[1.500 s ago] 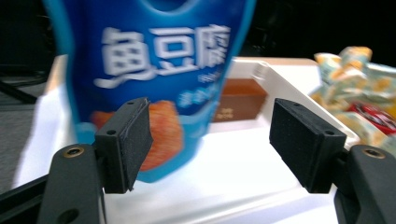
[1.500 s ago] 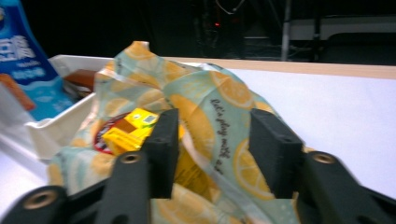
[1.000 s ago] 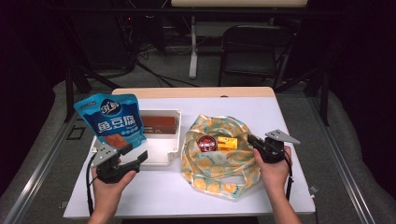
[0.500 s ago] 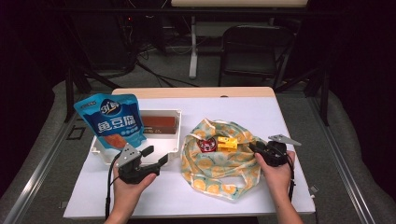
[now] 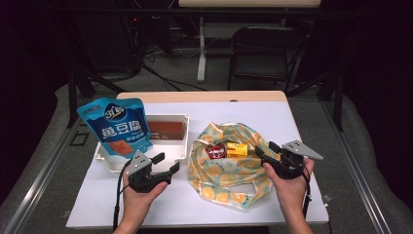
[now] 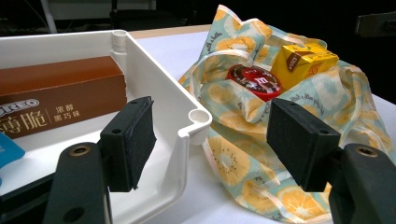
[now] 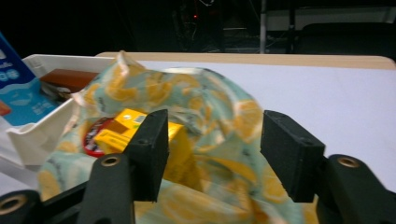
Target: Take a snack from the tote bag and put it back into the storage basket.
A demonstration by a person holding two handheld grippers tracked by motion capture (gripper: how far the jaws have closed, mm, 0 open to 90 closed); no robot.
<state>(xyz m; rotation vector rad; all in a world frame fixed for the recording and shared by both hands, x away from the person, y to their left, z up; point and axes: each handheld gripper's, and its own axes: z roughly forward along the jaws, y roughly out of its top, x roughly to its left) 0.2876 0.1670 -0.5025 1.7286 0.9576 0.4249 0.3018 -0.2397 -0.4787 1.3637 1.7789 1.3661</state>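
Left gripper (image 5: 167,165) now nearer fruit-print cloth (image 5: 243,170).

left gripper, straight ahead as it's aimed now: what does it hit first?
Probably the tray corner, which sits between the open left gripper's jaws; just beyond lies the cloth. Depth is uncertain.

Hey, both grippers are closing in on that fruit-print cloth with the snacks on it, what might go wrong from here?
1. The yellow box and red round tin sit loose on the fruit-print cloth; lifting one edge unevenly may tip them out.
2. The left gripper, jaws open, is right beside the white tray corner and might snag its rim.
3. The open right gripper may pinch only thin cloth, which could slip.
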